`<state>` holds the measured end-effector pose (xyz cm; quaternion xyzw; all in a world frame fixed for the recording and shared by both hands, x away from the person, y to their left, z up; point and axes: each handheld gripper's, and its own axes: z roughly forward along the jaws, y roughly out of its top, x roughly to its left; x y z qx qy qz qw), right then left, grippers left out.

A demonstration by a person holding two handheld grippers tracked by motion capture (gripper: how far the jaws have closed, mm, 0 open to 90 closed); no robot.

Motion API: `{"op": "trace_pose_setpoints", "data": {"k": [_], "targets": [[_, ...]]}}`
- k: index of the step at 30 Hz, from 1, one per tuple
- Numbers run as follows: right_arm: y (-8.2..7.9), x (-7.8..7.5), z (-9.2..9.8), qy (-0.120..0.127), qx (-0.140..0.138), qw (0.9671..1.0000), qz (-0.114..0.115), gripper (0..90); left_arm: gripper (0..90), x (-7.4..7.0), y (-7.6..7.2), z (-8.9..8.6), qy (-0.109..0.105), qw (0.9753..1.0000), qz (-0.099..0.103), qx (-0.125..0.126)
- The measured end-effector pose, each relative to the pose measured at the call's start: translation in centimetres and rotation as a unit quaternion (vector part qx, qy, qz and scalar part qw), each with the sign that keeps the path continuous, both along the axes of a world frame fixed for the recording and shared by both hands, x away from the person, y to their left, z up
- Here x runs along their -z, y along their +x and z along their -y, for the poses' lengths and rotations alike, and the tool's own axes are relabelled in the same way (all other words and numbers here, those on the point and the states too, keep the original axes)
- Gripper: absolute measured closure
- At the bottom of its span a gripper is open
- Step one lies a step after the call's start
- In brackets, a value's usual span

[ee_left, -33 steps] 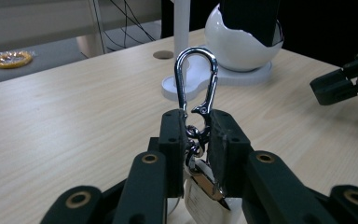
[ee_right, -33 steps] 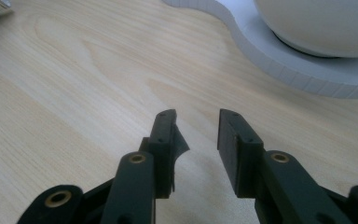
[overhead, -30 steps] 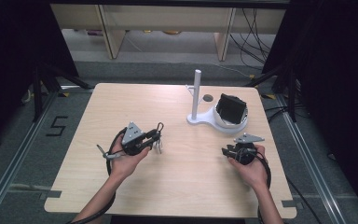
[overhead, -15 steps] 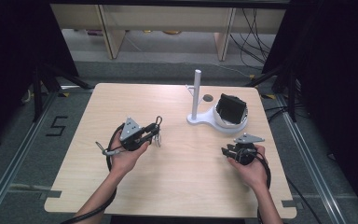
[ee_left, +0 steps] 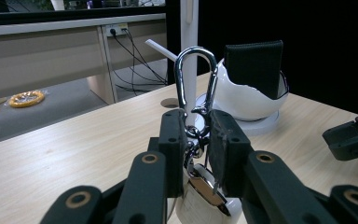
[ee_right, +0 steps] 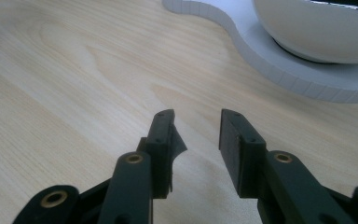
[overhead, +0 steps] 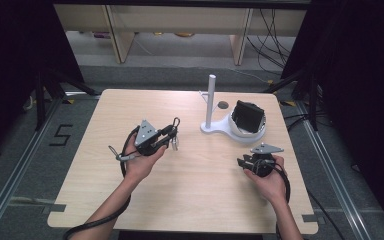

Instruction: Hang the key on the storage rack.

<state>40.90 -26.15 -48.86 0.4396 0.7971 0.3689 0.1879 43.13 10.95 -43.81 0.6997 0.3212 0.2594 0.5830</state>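
Note:
My left gripper (overhead: 169, 136) is shut on a silver carabiner (overhead: 174, 123), held over the left middle of the wooden table (overhead: 100, 115). In the left gripper view the carabiner loop (ee_left: 196, 77) stands upright above the jaws (ee_left: 196, 135), and a small metal piece (ee_left: 200, 189) hangs below it. A white stand (overhead: 215, 127) with a thin upright post (overhead: 211, 97) and a bowl (overhead: 252, 132) sits right of centre; a black wallet (overhead: 247, 116) stands in the bowl. My right gripper (overhead: 243, 163) rests low near the bowl, open and holding nothing (ee_right: 196, 128).
A round hole (overhead: 223, 105) lies in the tabletop behind the stand. The stand's white base (ee_right: 279, 70) is just ahead of the right jaws. Shelving and cables sit beyond the far table edge. My right gripper's jaw (ee_left: 352, 137) appears at the left gripper view's right edge.
My left hand has carried the carabiner a little farther from the person and toward the stand. The right gripper has stayed in place.

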Motion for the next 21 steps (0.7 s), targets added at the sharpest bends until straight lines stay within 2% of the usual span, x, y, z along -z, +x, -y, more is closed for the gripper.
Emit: {"op": "trace_pose_setpoints", "data": {"k": [8,9,16,21], "targets": [[-0.1,0.0,-0.1,-0.002,0.008,1.0000,0.002,66.3,75.3,-0.4,0.7,0.8,-0.001,1.0000,0.001,0.005],[-0.1,0.0,-0.2,0.002,0.007,1.0000,-0.005,66.3,75.3,-0.5,0.7,0.9,-0.002,1.0000,0.002,0.006],[0.0,0.0,0.0,0.001,0.001,1.0000,0.002,66.2,75.4,-1.0,1.5,1.7,-0.005,0.9999,0.005,0.010],[-0.1,-0.1,0.0,-0.003,0.007,1.0000,0.006,66.2,75.3,-1.3,1.8,2.2,-0.007,0.9999,0.006,0.012]]}}
